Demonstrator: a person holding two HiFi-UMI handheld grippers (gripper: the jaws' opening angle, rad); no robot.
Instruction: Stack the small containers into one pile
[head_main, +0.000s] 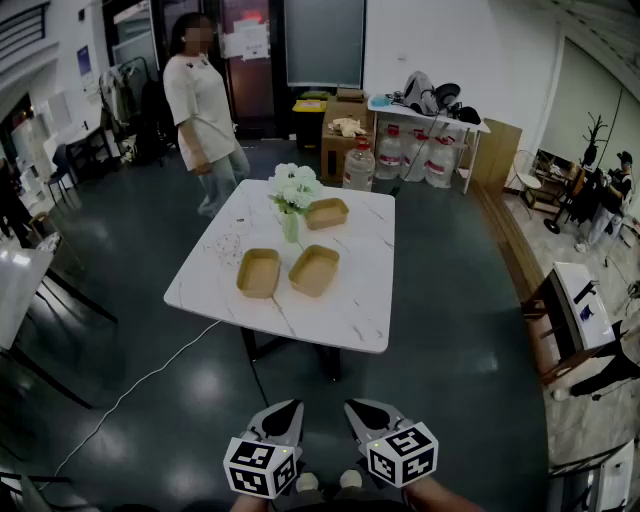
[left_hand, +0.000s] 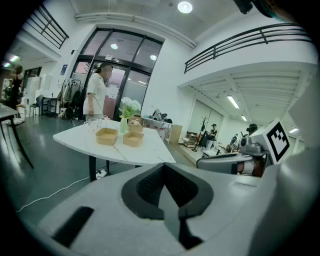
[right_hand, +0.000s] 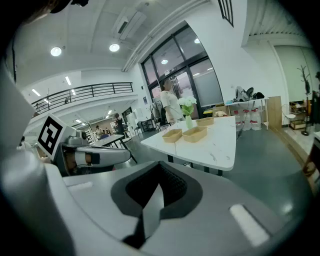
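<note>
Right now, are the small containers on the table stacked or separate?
Separate: left container and right container lie side by side; far container sits alone beside the flowers.

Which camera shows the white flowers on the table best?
The head view. It looks down on the table, so the white flowers stand out clearly in their green vase beside the containers. Both gripper views show them only small and far away.

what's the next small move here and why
The near-left container, near-right container and far container lie apart on the table, none stacked; the left gripper and right gripper are shut, empty and well short of it. So probably walk up and bring both toward the near pair.
</note>
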